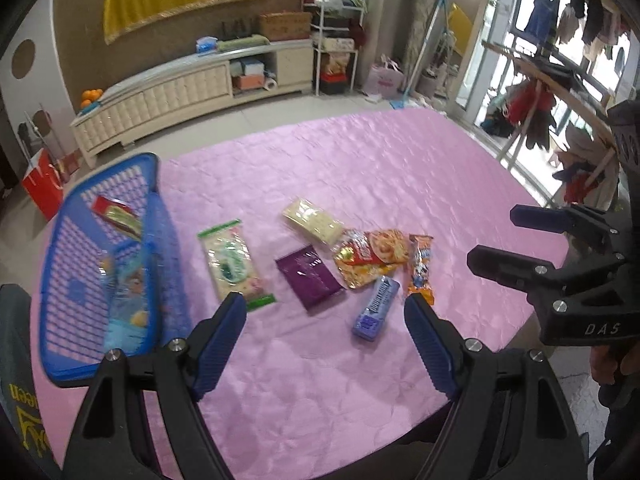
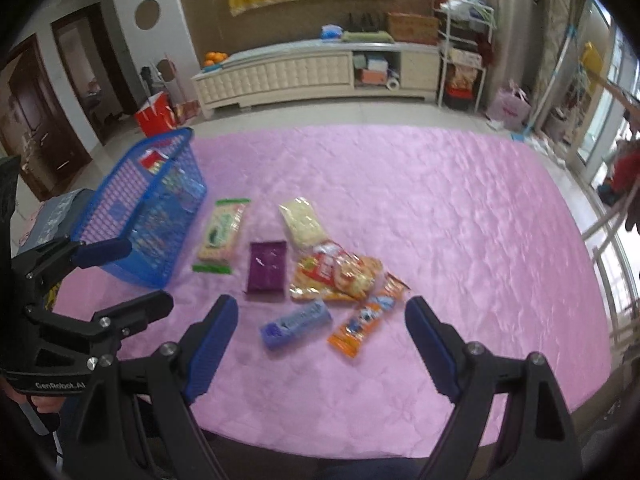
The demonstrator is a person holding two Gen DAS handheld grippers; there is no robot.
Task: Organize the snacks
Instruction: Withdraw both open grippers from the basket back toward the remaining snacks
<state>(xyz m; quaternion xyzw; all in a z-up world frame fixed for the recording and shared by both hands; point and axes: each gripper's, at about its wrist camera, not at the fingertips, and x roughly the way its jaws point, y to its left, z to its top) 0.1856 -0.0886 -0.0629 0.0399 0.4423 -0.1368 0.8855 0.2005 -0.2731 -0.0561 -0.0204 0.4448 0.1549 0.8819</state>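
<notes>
Several snack packs lie on the pink cloth: a green-edged cracker pack (image 1: 234,266) (image 2: 222,232), a purple pouch (image 1: 310,280) (image 2: 267,266), a pale wafer pack (image 1: 312,220) (image 2: 300,220), a red-and-gold noodle bag (image 1: 370,258) (image 2: 338,274), a blue gum pack (image 1: 376,308) (image 2: 296,322) and an orange bar (image 1: 420,268) (image 2: 366,320). A blue basket (image 1: 68,332) (image 2: 120,196) at the left holds a few packs. My left gripper (image 1: 324,312) (image 2: 124,276) is open and empty above the near snacks. My right gripper (image 2: 320,316) (image 1: 490,232) is open and empty.
The pink cloth (image 1: 360,160) (image 2: 440,200) covers the table, whose front edge is close to me. A red bag (image 1: 42,188) stands on the floor beyond the basket. A cream cabinet (image 2: 312,76) lines the far wall. A clothes rack (image 1: 560,92) stands at the right.
</notes>
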